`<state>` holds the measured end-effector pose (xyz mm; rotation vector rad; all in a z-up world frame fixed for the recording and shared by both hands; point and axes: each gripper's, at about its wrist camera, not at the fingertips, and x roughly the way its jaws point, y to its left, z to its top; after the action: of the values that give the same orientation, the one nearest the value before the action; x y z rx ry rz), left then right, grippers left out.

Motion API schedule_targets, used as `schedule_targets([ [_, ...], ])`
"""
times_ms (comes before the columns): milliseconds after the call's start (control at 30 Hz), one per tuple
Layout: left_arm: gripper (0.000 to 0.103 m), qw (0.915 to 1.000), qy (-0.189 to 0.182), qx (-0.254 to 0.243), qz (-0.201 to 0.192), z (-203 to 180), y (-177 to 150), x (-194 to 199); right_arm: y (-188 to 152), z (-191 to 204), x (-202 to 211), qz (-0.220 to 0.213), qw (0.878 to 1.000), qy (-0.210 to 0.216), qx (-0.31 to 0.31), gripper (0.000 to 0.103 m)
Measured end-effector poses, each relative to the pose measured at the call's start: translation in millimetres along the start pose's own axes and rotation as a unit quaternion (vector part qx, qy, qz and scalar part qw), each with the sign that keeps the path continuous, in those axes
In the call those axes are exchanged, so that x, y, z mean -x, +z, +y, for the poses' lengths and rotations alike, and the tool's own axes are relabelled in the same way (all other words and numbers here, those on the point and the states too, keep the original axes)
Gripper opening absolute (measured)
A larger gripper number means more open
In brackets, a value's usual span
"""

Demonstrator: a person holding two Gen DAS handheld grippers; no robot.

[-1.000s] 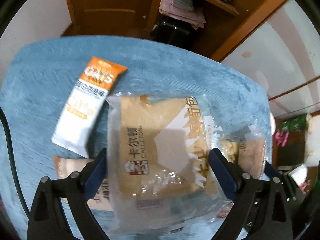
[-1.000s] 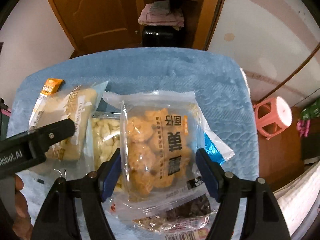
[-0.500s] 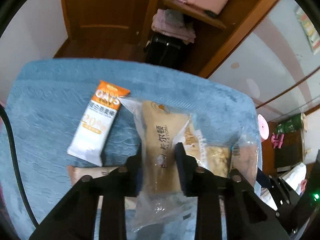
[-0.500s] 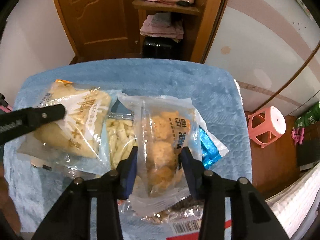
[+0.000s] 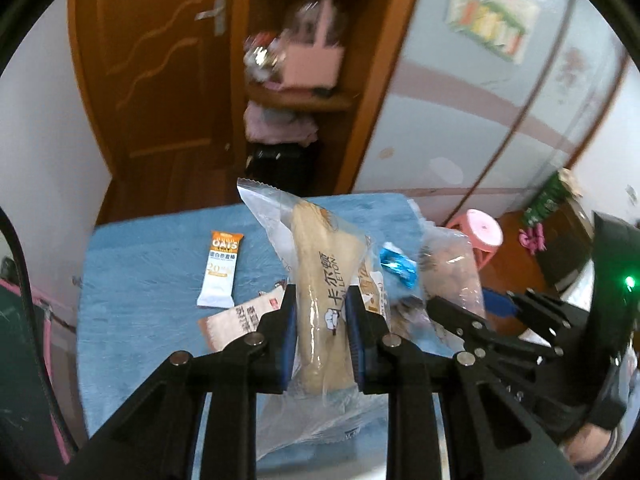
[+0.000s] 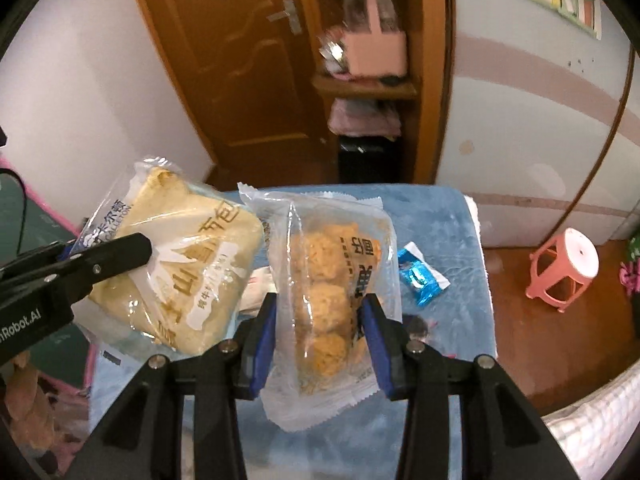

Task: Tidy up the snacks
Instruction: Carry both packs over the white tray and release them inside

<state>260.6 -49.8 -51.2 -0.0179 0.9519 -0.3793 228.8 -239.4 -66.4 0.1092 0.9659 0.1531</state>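
Note:
My left gripper is shut on a clear-wrapped bread packet and holds it above the blue cloth table. The same packet shows at the left of the right wrist view, gripped by the left gripper's finger. My right gripper is shut on a clear bag of golden fried snack pieces, also lifted off the table. That bag shows at the right of the left wrist view.
An orange-and-white oat bar and a brown-and-white packet lie on the blue cloth. A blue foil candy lies near the right edge. A pink stool stands on the floor to the right. A wooden door and shelf stand behind.
Both grippers closed from open onto their packets, then lifted them up off the table. The views now look higher, toward the door and shelf.

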Motion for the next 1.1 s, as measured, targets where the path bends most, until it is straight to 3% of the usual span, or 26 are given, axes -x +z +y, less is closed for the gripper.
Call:
schedule_targets([
  [167, 0.021, 0.9992, -0.01, -0.021, -0.033, -10, -34, 86, -32, 28, 79, -0.04, 0.998, 0.04, 0.012, 0.042],
  [300, 0.021, 0.9986, -0.01, -0.029, -0.042, -14, -72, 132, -66, 50, 134, -0.067, 0.995, 0.069, 0.024, 0.042],
  [433, 0.021, 0.9979, -0.01, -0.041, -0.05, -19, -115, 154, -103, 70, 169, -0.091, 0.991, 0.083, 0.045, 0.043],
  [533, 0.021, 0.9979, -0.008, -0.038, -0.051, -19, -152, 160, -131, 87, 183, -0.106, 0.989, 0.08, 0.065, 0.043],
  [667, 0.021, 0.9987, -0.037, -0.018, -0.031, -13, -191, 151, -161, 97, 183, -0.114, 0.989, 0.059, 0.074, 0.043],
  [833, 0.021, 0.9985, -0.053, -0.011, -0.003, -10, -220, 124, -189, 95, 160, -0.085, 0.994, 0.02, 0.068, 0.044],
  [967, 0.023, 0.9992, -0.031, -0.021, 0.015, -17, -240, 103, -206, 90, 133, -0.042, 0.996, -0.027, 0.072, 0.047],
  [1000, 0.025, 0.9993, -0.022, -0.023, 0.019, -19, -244, 98, -211, 89, 128, -0.034, 0.996, -0.036, 0.072, 0.047],
  [1033, 0.04, 0.9994, -0.016, -0.025, 0.019, -21, -246, 95, -214, 88, 124, -0.03, 0.996, -0.042, 0.072, 0.047],
  [1067, 0.07, 0.9994, -0.008, -0.027, 0.018, -21, -246, 93, -217, 87, 122, -0.029, 0.996, -0.046, 0.073, 0.052],
  [1100, 0.085, 0.9995, 0.002, -0.028, 0.01, -22, -248, 94, -219, 88, 120, -0.031, 0.995, -0.05, 0.075, 0.056],
])
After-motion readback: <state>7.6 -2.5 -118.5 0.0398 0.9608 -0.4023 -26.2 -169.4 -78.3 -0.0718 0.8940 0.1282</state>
